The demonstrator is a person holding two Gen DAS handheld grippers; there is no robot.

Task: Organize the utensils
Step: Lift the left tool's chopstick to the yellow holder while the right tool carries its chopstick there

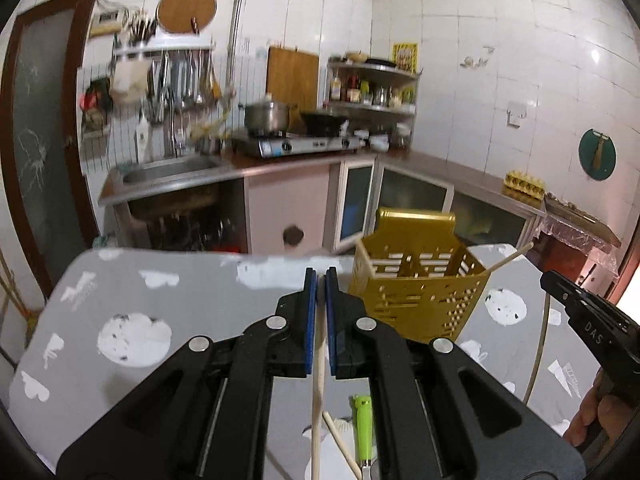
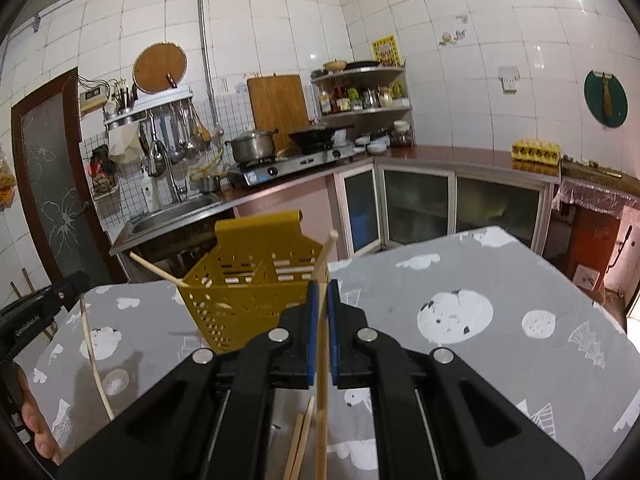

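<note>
Above a grey patterned table (image 2: 500, 264): both grippers clamping one chopstick each, left gripper (image 1: 320, 276) on left chopstick (image 1: 318, 400), right gripper (image 2: 323, 290) on right chopstick (image 2: 322, 400), nearing yellow holder (image 2: 256, 280). Risking, likely, long sticks pivoting, snagging perforations, tipping it.

I see a yellow slotted holder (image 2: 248, 280) upright on the table, one chopstick (image 2: 156, 268) leaning out, loose chopsticks (image 2: 300, 444) lying nearer.

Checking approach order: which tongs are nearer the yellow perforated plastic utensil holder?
Right, narrowly. The right tongs sit just in front of the yellow perforated plastic utensil holder, their wooden chopstick at its rim; the left tongs stand off to its left.
</note>
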